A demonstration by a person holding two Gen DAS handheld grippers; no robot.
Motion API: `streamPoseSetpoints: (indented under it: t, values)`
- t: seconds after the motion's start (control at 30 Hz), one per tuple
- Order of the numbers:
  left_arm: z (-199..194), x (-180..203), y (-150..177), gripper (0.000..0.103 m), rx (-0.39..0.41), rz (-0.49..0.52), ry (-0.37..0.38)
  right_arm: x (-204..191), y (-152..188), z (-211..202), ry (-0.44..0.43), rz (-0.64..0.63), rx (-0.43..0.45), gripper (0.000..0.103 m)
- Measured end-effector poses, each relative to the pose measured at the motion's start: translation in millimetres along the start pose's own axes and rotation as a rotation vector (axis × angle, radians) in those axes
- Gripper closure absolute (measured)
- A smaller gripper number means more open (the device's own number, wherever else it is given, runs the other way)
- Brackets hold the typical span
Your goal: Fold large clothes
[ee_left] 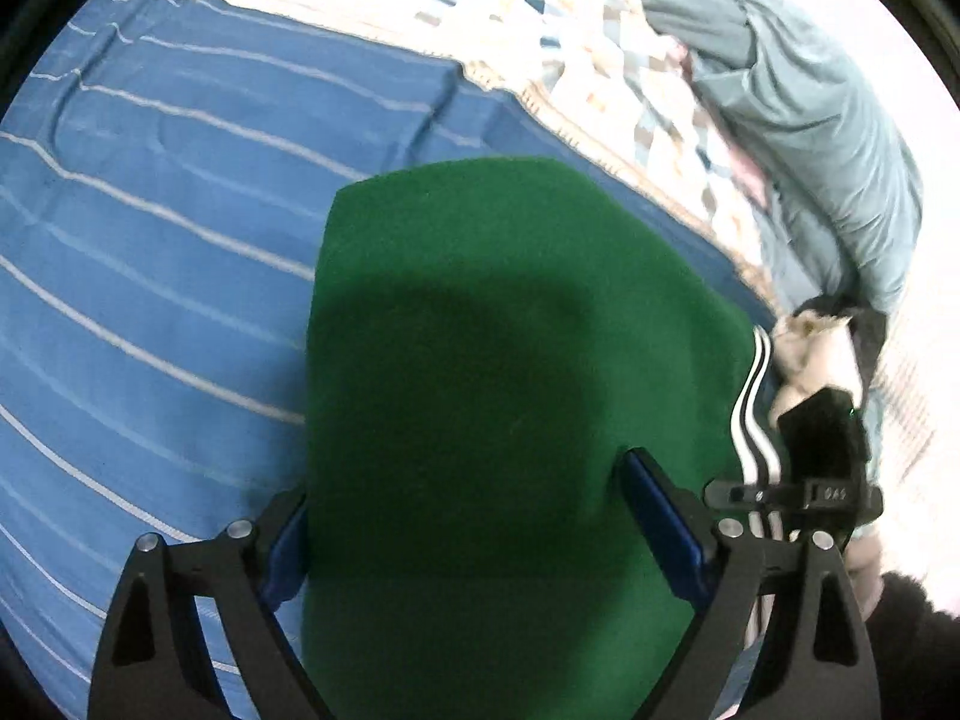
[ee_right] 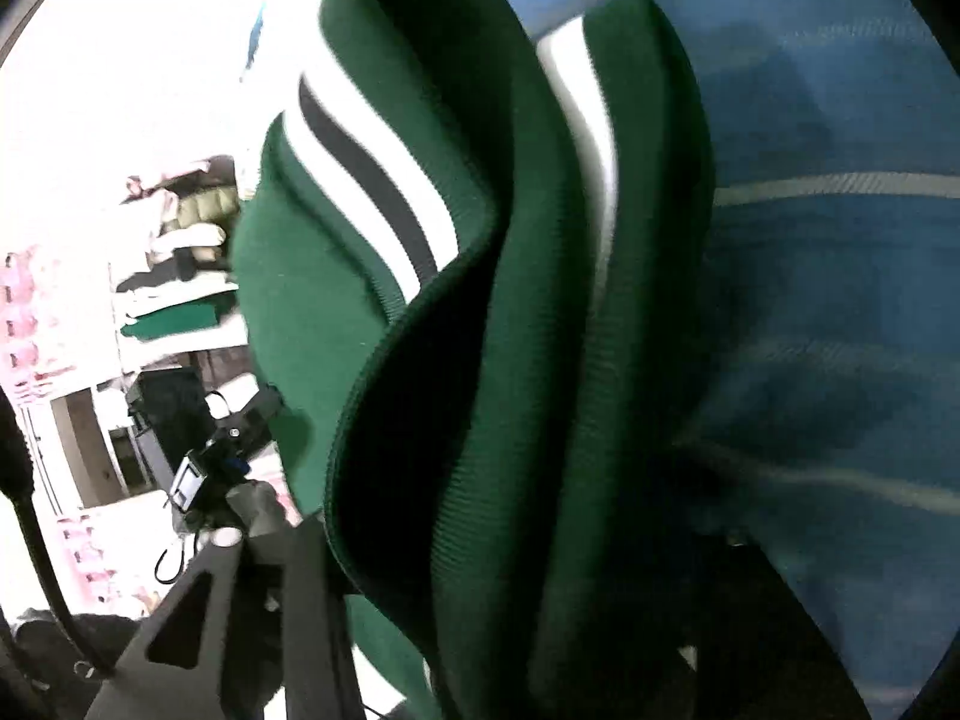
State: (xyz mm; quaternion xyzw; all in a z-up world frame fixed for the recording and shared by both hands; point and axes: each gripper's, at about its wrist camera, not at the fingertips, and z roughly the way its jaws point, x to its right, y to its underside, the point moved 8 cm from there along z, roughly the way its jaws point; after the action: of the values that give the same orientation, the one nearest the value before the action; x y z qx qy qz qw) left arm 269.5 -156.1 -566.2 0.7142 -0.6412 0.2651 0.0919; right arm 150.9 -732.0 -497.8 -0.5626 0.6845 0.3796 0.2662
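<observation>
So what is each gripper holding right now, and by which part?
Right gripper: green garment, by its ribbed striped edge. Left gripper: open, straddling the folded garment, gripping nothing.

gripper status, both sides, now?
Left gripper: open, fingers straddling the folded green garment, one finger buried at its edge.
Right gripper: green ribbed fabric bunched between its fingers; whether clamped cannot be told.

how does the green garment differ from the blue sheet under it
The green garment is plain dark green with white and black stripes at one edge; the blue sheet is blue with thin pale lines. The garment is a folded bundle; the sheet lies spread out. Both are cloth.
</observation>
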Motion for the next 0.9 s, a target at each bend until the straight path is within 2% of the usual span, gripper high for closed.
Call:
streamPoseSetpoints:
  t: [0.07,0.2,0.4,0.6,0.73,0.9]
  values:
    - [-11.5,3.1,-12.8,0.011,0.015,0.009,0.023,-13.2,3.9,-1.5,-0.035,0.020,0.020,0.065]
    - [-31.6,3.0,-45.9,0.012,0.045,0.062,0.016,-44.3,-5.3,-9.4,-0.075,0.040,0.073,0.066]
    - [-50.2,-5.1,-133.9,0.014,0.092,0.124,-0.012,-99.6,-68.7,-24.3,-0.103,0.006,0.156,0.066]
    - [-49.8,-17.6,-246.5,0.015,0.129,0.183,-0.035,-149.7,-161.7,-21.7,-0.110,-0.013,0.205,0.066]
    - [-40.2,-28.9,-320.8,0.016,0.148,0.207,-0.041,-183.3,-239.9,-9.1,-0.105,-0.032,0.222,0.066]
    - [4.9,-50.6,-405.5,0.016,0.147,0.212,-0.062,-193.8,-349.6,4.3,-0.088,-0.026,0.239,0.066]
